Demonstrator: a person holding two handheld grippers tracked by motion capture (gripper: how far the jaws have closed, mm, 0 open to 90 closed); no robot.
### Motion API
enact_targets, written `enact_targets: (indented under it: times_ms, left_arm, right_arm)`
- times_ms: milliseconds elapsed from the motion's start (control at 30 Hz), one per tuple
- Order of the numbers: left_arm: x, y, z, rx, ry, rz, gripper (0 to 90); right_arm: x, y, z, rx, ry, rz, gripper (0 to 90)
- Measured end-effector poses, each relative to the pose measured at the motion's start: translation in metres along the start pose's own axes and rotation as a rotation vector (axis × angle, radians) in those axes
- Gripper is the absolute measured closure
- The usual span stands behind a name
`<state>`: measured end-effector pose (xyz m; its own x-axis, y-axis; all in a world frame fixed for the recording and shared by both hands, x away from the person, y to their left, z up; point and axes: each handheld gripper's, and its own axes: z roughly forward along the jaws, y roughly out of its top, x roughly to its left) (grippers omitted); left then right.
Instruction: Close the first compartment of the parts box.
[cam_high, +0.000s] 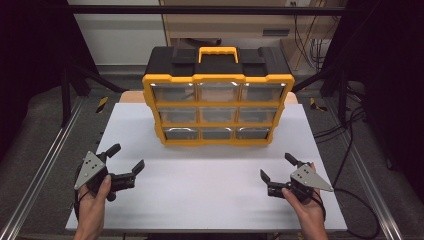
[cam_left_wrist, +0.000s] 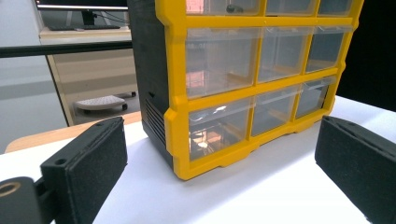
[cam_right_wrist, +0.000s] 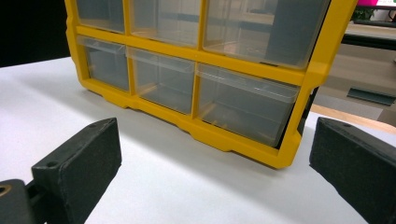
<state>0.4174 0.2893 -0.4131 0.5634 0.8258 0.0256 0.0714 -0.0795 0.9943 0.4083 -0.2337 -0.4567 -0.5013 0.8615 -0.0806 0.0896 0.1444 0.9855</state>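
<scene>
Fingers spread wide on both tools, nothing between them. Left gripper (cam_high: 125, 159) sits low over the near-left of the white rectangular tabletop (cam_high: 210, 200), held in the person's left hand (cam_high: 95, 197); right gripper (cam_high: 278, 167) mirrors it at near-right in the right hand (cam_high: 305, 202). Each is well apart from the cabinet and aimed at it. In the left gripper view its black padded fingers (cam_left_wrist: 91, 158) frame the cabinet's lower-left corner; in the right gripper view the black pads (cam_right_wrist: 81, 156) frame the lower-right corner.

Thing in hand: yellow-framed black plastic drawer cabinet with nine clear plastic drawers (cam_high: 218, 107), three rows of three. It stands upright at the far middle of the tabletop, front facing the person, yellow carry handle (cam_high: 218, 52) on top. All drawers look shut. Bottom-left clear drawer (cam_left_wrist: 219, 128) shows something small and shiny inside; can't tell what. Bottom-right clear drawer (cam_right_wrist: 245, 105) looks near empty.

Handling guess: the cabinet is stiff and boxy, likely light when mostly empty, so it may slide or tip back on the smooth top if a drawer is tugged one-handed. Clear drawer fronts are hard, glossy, probably slippery, thin enough to crack under a hard pinch. Best hold is the lip along a drawer's top edge, pinched shallowly and pulled straight out, with the other gripper bracing the yellow frame. For moving the whole unit, take the top handle.
</scene>
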Motion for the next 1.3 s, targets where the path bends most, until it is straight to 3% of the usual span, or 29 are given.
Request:
enact_targets:
  times_ms: [500,1300]
  left_arm:
    - [-0.001,-0.012,-0.002,0.008,-0.007,-0.009,2.4]
    - [-0.011,-0.025,0.0,0.011,-0.055,-0.019,2.6]
  right_arm:
    - [0.0,0.0,0.0,0.0,-0.002,-0.004,2.3]
    - [0.001,-0.001,0.001,-0.004,0.001,-0.005,2.3]
